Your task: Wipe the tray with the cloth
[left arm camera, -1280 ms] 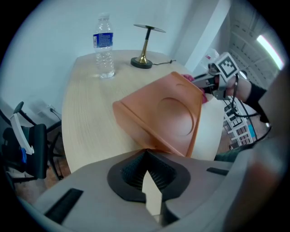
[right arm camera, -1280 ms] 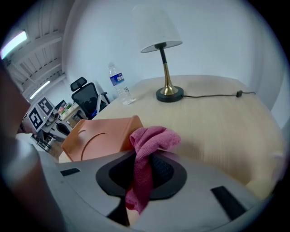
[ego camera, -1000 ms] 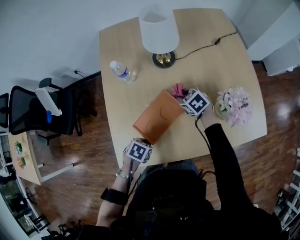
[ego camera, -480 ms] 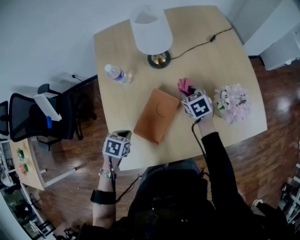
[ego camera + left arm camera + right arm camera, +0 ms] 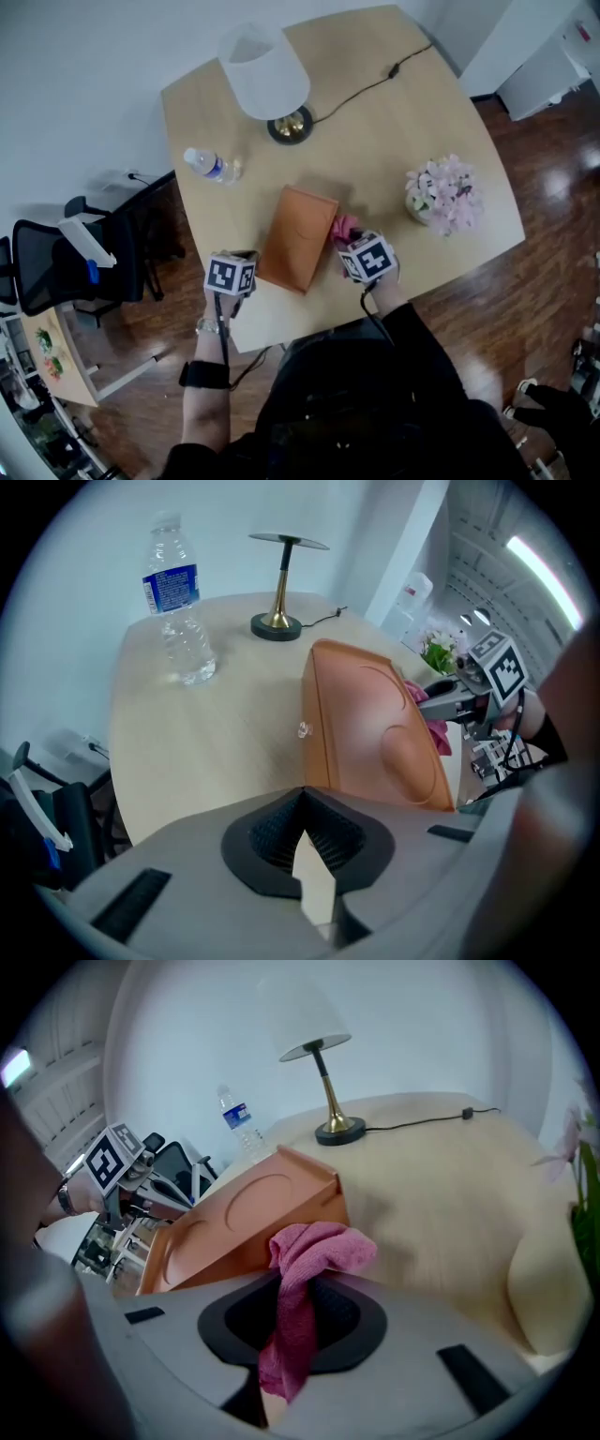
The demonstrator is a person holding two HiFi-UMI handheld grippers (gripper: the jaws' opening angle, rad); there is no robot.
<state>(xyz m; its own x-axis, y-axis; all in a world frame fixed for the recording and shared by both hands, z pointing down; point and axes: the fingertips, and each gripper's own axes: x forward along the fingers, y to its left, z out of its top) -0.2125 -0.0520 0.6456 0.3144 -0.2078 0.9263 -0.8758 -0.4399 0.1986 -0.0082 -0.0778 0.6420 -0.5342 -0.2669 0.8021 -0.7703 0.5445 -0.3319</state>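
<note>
At the near edge of the round-cornered table, two grippers are flanking one orange tray. On the left, the left gripper is hovering just beside the tray's near-left corner, apart from it; its jaws are meeting at the tips and gripping nothing. On the right, the right gripper is pinching one pink cloth between its jaws, a bunched end of it spilling out past the tips. That bunch is sitting at the tray's right long edge, about halfway along; whether it is touching the tray I cannot tell.

The tray is lying toward the near side of the table, between the two grippers. Its long axis is running away from the person, the far end leaning slightly right, and its broad face with a round moulded mark is facing up.

Farther back, one clear water bottle is lying at the left and one pot of pale pink flowers is standing at the right, both well apart from the tray. Beyond them, one white-shaded lamp is standing on a brass base, its black cable trailing toward the far right edge.
</note>
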